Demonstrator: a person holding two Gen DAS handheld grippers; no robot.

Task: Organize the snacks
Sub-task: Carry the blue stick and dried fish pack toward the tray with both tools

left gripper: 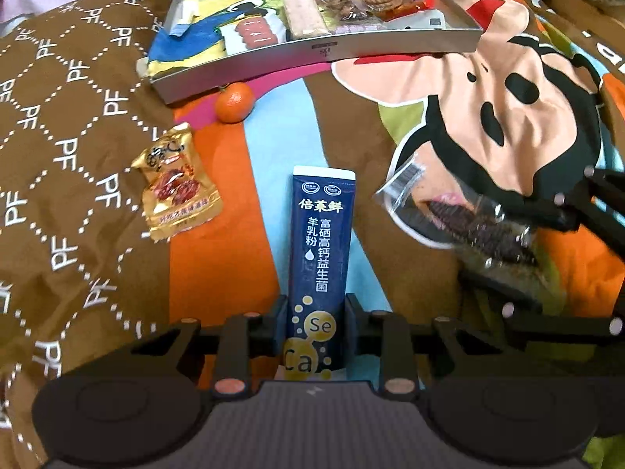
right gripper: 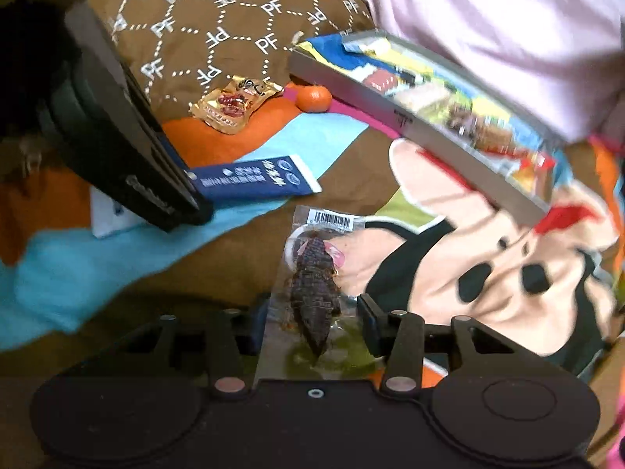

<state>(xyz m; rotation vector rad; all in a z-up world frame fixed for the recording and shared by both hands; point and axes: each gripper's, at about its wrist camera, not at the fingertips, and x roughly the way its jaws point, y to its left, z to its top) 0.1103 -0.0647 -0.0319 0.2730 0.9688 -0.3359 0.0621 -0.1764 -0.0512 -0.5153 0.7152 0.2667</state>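
Note:
My left gripper (left gripper: 314, 312) is shut on the lower end of a dark blue stick sachet (left gripper: 320, 242) with white and gold print, which points away toward the tray. My right gripper (right gripper: 312, 308) is shut on a clear plastic packet (right gripper: 312, 273) holding a dark purple-brown ridged snack, with a barcode at its far end. That packet (left gripper: 449, 211) also shows at the right of the left wrist view, tilted, in the right gripper (left gripper: 535, 258). A grey shallow tray (left gripper: 320, 52) farther off holds several wrapped snacks.
A mandarin (left gripper: 234, 102) rests just before the tray's front wall. A gold snack packet (left gripper: 175, 183) lies to the left on the brown patterned bedspread (left gripper: 78, 136). Pink cloth (right gripper: 488, 19) hangs behind the tray. The surface is soft and creased.

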